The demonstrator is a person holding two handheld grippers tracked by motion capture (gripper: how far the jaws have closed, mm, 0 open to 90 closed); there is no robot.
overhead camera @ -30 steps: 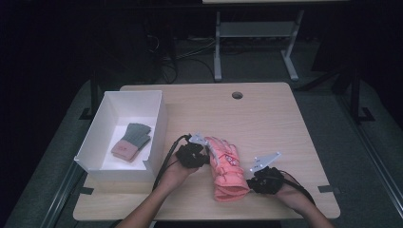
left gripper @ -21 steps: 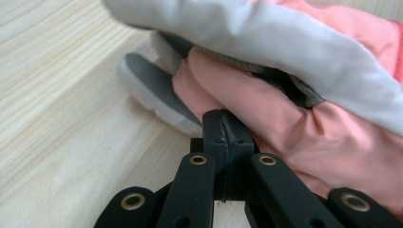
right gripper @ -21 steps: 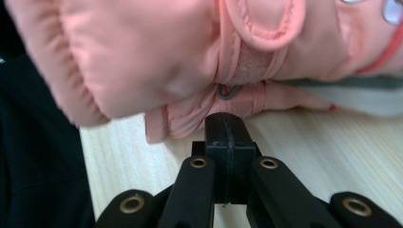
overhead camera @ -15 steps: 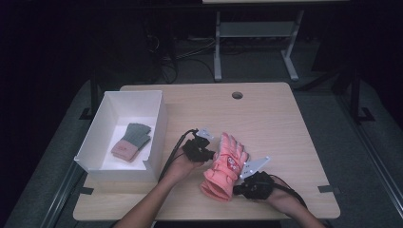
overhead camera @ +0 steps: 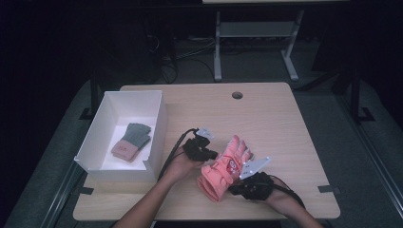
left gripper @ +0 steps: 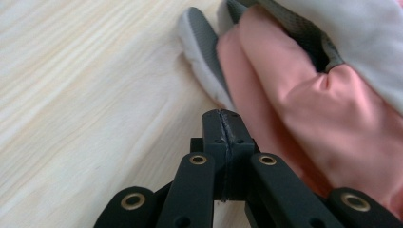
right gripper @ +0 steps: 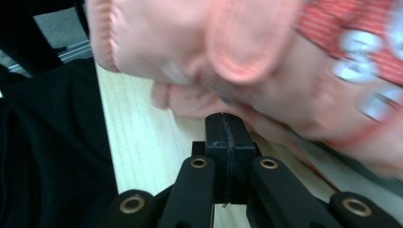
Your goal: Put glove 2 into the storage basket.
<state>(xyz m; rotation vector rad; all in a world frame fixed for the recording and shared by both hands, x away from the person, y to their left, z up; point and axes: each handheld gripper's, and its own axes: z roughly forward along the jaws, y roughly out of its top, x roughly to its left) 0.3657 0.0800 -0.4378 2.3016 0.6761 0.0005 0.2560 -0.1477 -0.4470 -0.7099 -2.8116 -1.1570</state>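
Pink glove [overhead camera: 223,168]: logo in high view, grey palm [left gripper: 209,61] in left gripper view.

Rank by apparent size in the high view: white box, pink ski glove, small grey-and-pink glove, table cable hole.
1. white box
2. pink ski glove
3. small grey-and-pink glove, lying inside the box
4. cable hole; it sits farther from the camera, but the gap looks too big for that to change the order.
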